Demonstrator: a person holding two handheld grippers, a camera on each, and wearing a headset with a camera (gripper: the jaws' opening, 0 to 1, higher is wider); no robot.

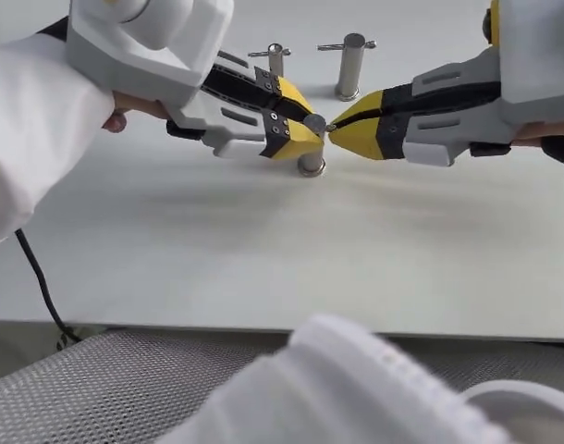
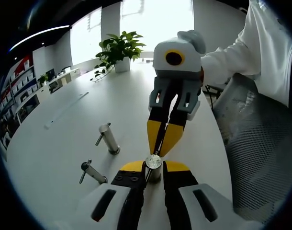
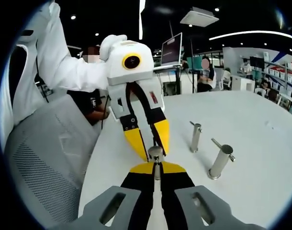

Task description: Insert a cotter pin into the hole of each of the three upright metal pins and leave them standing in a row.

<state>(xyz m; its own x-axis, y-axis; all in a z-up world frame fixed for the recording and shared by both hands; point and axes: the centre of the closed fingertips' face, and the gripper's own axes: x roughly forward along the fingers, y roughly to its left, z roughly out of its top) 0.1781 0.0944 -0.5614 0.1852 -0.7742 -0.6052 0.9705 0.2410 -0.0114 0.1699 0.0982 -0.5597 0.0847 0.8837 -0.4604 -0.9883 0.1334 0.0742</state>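
Three upright metal pins stand on the white table [image 1: 171, 240]. My left gripper [image 1: 305, 137] comes in from the left and is shut on the nearest metal pin [image 1: 312, 159], its yellow fingers [image 3: 136, 141] on either side of the pin's head. From the right, my right gripper [image 1: 334, 128] is shut on a thin cotter pin [image 3: 157, 171], whose tip touches the side of that pin's head [image 2: 153, 162]. The two far pins [image 1: 275, 57] [image 1: 351, 67] each carry a cotter pin through the top.
A mesh chair back [image 1: 125, 388] and a white sleeve [image 1: 356, 388] lie below the table's near edge. A black cable [image 1: 37, 277] hangs at the left. A potted plant [image 2: 119, 48] stands far down the table, and people sit in the background of the right gripper view.
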